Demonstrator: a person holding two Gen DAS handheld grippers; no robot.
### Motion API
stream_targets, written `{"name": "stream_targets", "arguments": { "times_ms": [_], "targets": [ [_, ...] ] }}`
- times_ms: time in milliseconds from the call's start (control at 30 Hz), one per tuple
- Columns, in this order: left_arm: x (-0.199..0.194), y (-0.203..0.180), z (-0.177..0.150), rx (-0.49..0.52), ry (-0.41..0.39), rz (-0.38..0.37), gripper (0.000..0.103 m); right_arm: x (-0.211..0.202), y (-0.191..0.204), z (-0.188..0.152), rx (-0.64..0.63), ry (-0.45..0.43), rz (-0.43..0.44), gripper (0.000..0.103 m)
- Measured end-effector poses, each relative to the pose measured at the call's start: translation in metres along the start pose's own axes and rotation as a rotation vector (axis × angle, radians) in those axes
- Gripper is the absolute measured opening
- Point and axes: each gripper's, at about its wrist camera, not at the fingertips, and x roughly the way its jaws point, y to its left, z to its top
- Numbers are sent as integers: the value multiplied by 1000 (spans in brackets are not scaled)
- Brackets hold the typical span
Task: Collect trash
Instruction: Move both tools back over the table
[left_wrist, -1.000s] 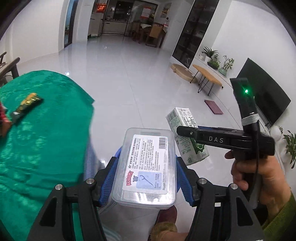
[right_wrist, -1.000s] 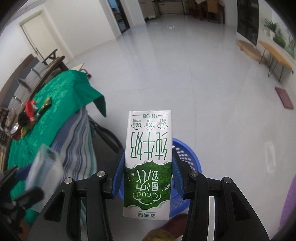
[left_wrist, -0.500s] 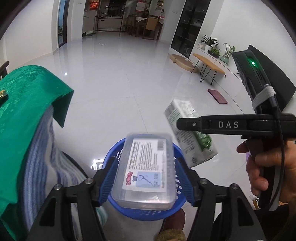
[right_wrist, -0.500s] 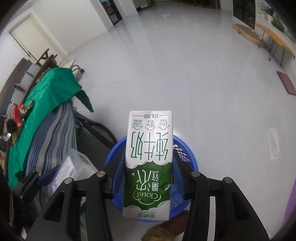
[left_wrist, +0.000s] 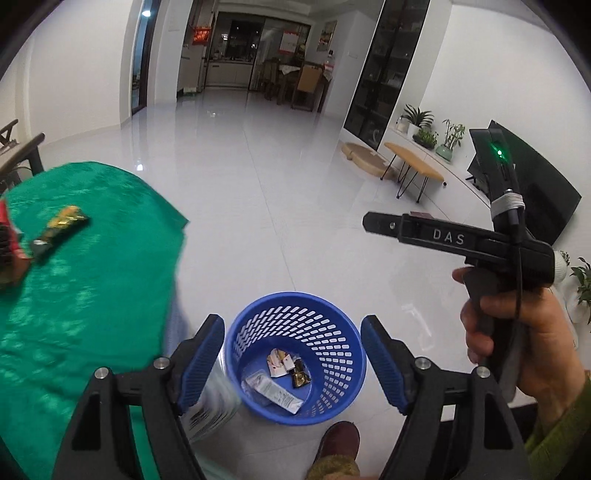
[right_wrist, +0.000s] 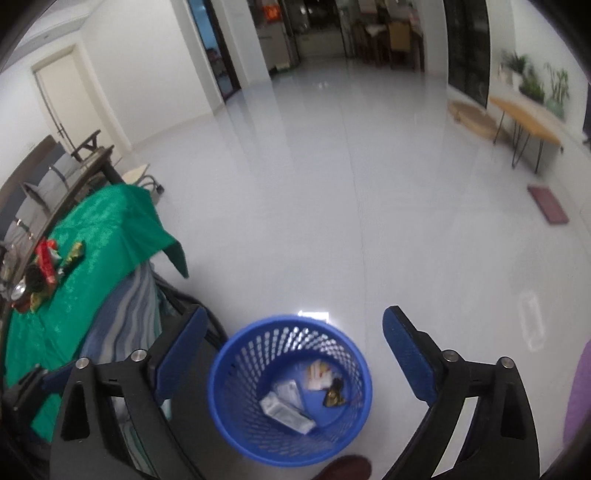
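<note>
both jaws have just been opening and now gape empty: the left gripper (left_wrist: 291, 363) and right gripper (right_wrist: 295, 360) dropped their trash into the blue perforated plastic basket (right_wrist: 229, 387), where the clear box (right_wrist: 286, 406) lies; wrappers (left_wrist: 61, 229) remain on the green-clothed surface (left_wrist: 92, 295).

We see black gripper frames with blue ribbed pads (left_wrist: 201, 354), silver screws on top; right gripper (left_wrist: 384, 224) body marked "DAS", green LED, black cable taped on; olive-green sleeve (left_wrist: 554, 435), dark red shoe (left_wrist: 338, 441)
</note>
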Motion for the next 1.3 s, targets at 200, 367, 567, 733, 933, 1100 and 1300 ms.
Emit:
{"name": "stream_targets", "arguments": {
  "times_ms": [200, 367, 567, 733, 933, 1100, 1300],
  "targets": [
    [-58, 58, -30, -17, -17, 165, 78, -41, 75, -3, -111, -163, 63, 100],
    [-90, 139, -67, -162, -7, 340, 78, -41, 166, -23, -286, -203, 130, 101],
    [-118, 208, -92, -257, 2, 477, 78, -23, 249, -70, -387, -97, 256, 101],
    [-131, 245, -103, -266, 32, 533, 78, -9, 308, -102, -490, -44, 315, 101],
    [-139, 261, -111, -277, 41, 500, 80, 15, 352, -123, -604, 18, 303, 101],
    [-135, 263, -110, -271, 49, 492, 86, 26, 355, -132, -652, 52, 260, 101],
    [-123, 274, -90, -242, 62, 455, 88, 26, 349, -130, -653, 58, 271, 101]
  ]
}}
